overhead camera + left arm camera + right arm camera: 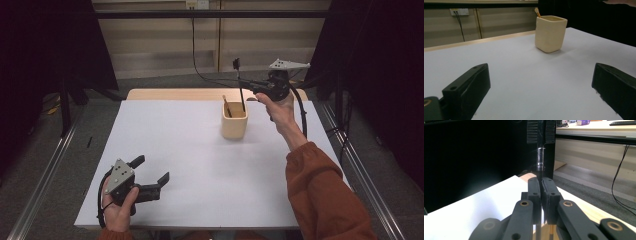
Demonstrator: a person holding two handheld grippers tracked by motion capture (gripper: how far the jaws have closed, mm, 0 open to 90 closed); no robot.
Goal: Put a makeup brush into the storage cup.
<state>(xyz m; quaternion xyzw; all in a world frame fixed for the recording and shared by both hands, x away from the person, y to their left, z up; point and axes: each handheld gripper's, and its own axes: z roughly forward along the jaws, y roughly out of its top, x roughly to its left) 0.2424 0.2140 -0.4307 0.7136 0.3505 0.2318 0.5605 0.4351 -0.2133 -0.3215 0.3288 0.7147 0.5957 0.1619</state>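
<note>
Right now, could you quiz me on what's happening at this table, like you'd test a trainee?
1. Which gripper holds the black brush?
2. True or false: the left gripper has its jaws shut.
3. What already stands inside the cream cup?

Key:
1. The right gripper, shut on the brush above the cup.
2. False: its jaws stand wide apart, low over the white table, gripping nothing.
3. A wooden-handled stick, leaning.

No legible text or labels
</note>
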